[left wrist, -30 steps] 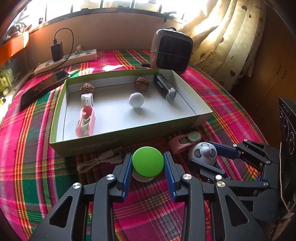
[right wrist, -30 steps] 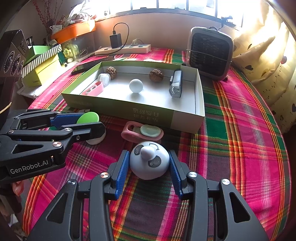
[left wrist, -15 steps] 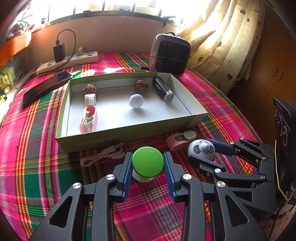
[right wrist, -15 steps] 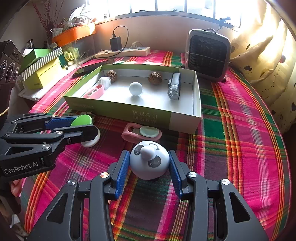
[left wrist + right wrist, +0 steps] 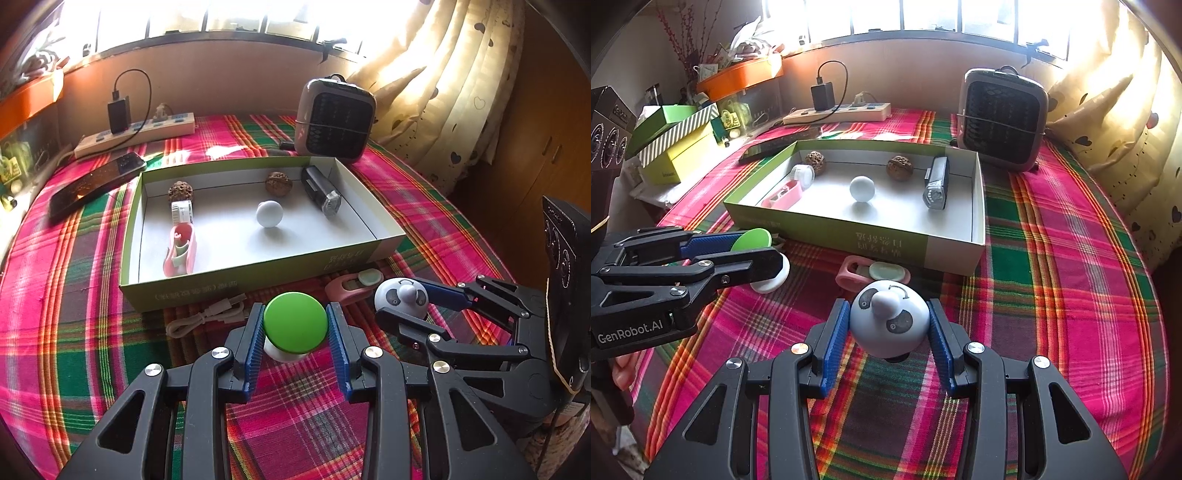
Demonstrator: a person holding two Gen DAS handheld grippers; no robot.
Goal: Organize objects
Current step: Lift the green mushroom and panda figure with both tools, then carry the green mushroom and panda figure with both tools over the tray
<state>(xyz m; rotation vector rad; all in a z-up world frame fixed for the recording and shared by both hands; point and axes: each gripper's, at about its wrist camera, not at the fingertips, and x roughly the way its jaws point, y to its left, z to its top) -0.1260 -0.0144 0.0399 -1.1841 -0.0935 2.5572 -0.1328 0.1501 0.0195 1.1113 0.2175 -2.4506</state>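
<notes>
Hiding behind box wall (image 5: 827,230): pink clip (image 5: 783,195).

- Tablecloth (image 5: 1052,258): pink, green, orange plaid.
- Box (image 5: 258,280): green outside, white inside.
- Round-topped piece (image 5: 295,321): bright green cap, white base.
- Dome toy (image 5: 888,317): pale blue, black patches.
- Fingers (image 5: 255,343): blue ribbed pads.

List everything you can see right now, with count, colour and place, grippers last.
Box: 1, green outside, white inside, mid-table
Walnuts: 2, brown, box's far side
Ball: 1, white, box centre
Bike light: 1, black-silver, box right
Pink dispenser: 1, box left
Tape roll: 1, white, beside dispenser
Pink clip: 1, on cloth before box
Cable: 1, white, before box
Phone: 1, black, left
Power strip: 1, cream, far edge
Heater: 1, grey, behind box
Green-topped toy: 1, in left gripper
Panda toy: 1, white, in right gripper
</notes>
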